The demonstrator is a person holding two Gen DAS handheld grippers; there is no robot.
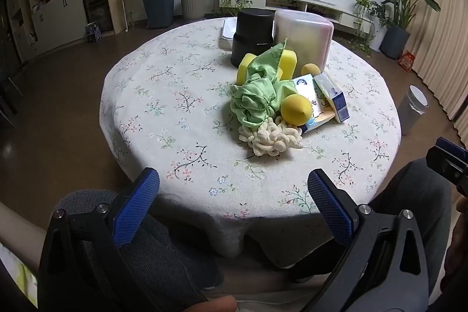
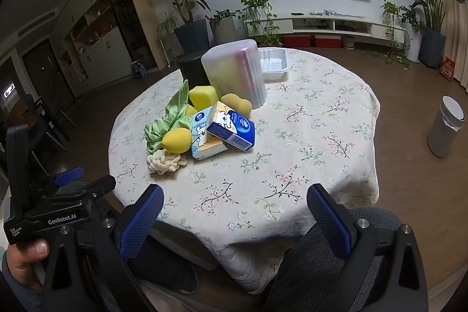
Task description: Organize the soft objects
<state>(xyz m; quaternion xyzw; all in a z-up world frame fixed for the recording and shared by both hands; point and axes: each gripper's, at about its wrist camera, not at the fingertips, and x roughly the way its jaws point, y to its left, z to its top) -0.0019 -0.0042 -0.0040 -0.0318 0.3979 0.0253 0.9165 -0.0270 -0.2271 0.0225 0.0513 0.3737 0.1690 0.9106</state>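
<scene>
A heap of soft things lies mid-table: a crumpled green cloth [image 1: 254, 98] [image 2: 163, 125], a cream chenille cloth [image 1: 270, 139] [image 2: 165, 161], yellow sponges [image 1: 295, 108] [image 2: 177, 139] and two tissue packs [image 1: 332, 95] [image 2: 232, 127]. Behind the heap stand a black canister [image 1: 253, 34] [image 2: 191, 67], a translucent lidded box [image 1: 304, 34] [image 2: 234, 72] and a white tray [image 2: 273, 62]. My left gripper [image 1: 232, 195] and right gripper [image 2: 234, 209] both hang open above the near table edge, well short of the heap, with nothing between their fingers.
The round table wears a floral cloth [image 1: 175, 107] [image 2: 307, 136]. The person's legs in dark trousers [image 1: 152, 247] sit under the near edge. A grey bin [image 2: 446, 126] stands on the floor at right. Potted plants and a TV line the far wall.
</scene>
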